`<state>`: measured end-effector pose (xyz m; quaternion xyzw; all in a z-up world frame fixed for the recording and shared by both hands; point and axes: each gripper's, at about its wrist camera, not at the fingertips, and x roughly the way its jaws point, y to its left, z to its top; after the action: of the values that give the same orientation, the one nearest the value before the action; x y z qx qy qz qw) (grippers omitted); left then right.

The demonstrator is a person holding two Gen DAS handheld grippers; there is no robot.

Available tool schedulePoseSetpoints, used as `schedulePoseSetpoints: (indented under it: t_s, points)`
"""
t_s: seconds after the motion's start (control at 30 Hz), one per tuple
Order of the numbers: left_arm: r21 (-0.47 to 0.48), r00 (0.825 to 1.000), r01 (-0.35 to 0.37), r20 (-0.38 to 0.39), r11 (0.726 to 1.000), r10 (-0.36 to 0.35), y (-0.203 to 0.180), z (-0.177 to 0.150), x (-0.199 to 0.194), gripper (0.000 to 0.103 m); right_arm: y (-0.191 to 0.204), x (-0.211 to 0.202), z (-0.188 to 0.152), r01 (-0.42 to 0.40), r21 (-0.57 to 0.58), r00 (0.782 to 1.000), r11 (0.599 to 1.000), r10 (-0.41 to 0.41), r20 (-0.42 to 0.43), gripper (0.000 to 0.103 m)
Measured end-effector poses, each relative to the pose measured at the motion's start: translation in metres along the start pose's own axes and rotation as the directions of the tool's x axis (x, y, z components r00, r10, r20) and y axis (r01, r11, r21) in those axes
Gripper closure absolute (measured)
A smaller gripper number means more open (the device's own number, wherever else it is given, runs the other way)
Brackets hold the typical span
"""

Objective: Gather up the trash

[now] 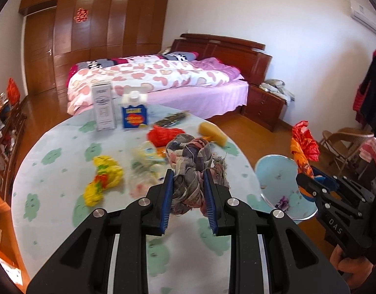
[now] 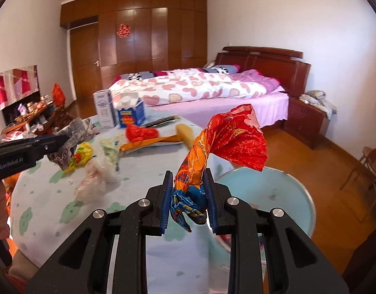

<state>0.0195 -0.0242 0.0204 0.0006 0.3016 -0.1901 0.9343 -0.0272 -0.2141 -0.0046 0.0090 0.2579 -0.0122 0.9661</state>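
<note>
So over on my left side, the round worktop with the pale green-flower cloth (image 1: 53, 147) has plenty of junk on it: a crumpled yellow plastic wrapper (image 1: 102, 180), a clear crinkly plastic bag (image 1: 144, 166), a red mesh bundle (image 1: 163, 134), plus a white carton (image 1: 103, 106) and a blue-and-white carton (image 1: 134, 115) standing at the far side. My left gripper (image 1: 188, 196) has its jaws clamped on a wadded grey-and-pink plaid rag (image 1: 189, 161), held up above the worktop, not resting on it.

Moving right, the light blue round trash bin with a metal rim (image 2: 273, 196) sits just past the worktop edge, down on the floor side. A bit of purple scrap looks to be lying in the bottom already.

My right gripper (image 2: 188, 198) has its jaws squeezed on a twisted red-and-orange foil wrapper with a blue end (image 2: 227, 142), and from the right wrist view it hangs about over the bin's near rim.

My read: I'm at the drop-off step, both hands loaded. Next move would be getting the foil wrapper squarely over the bin mouth and letting the jaws go, then swinging the rag across for the same. The foil is light and springy, so it might cling to a pad or flutter wide.
</note>
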Motion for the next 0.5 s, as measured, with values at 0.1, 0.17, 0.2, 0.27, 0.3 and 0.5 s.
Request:
schedulePoseSetpoints:
  t_s: [0.1, 0.17, 0.2, 0.27, 0.3, 0.5]
  points:
    - [0.017, 1.0, 0.01, -0.01, 1.0, -0.01, -0.013, 0.001, 0.008, 0.079, -0.013, 0.0, 0.0, 0.022, 0.025, 1.0, 0.999, -0.022, -0.002, 0.077]
    - [0.022, 1.0, 0.02, -0.021, 1.0, -0.02, -0.02, 0.002, 0.013, 0.078, -0.02, 0.001, -0.001, 0.035, 0.033, 0.999, 0.999, -0.035, -0.005, 0.077]
    - [0.025, 0.999, 0.023, -0.023, 0.999, -0.023, -0.023, 0.003, 0.015, 0.079, -0.024, 0.002, -0.001, 0.043, 0.038, 0.999, 0.998, -0.043, -0.008, 0.077]
    - [0.033, 0.999, 0.024, -0.024, 0.999, -0.023, -0.03, 0.004, 0.019, 0.079, -0.031, 0.004, -0.002, 0.057, 0.051, 0.998, 0.997, -0.056, -0.015, 0.077]
    - [0.036, 0.999, 0.025, -0.025, 0.999, -0.024, -0.032, 0.006, 0.022, 0.078, -0.033, 0.005, -0.002, 0.061, 0.055, 0.998, 0.997, -0.06, -0.016, 0.077]
    - [0.056, 0.999, 0.033, -0.029, 0.998, -0.032, -0.05, 0.011, 0.03, 0.078, -0.048, 0.009, -0.004, 0.081, 0.086, 0.997, 0.993, -0.079, -0.027, 0.077]
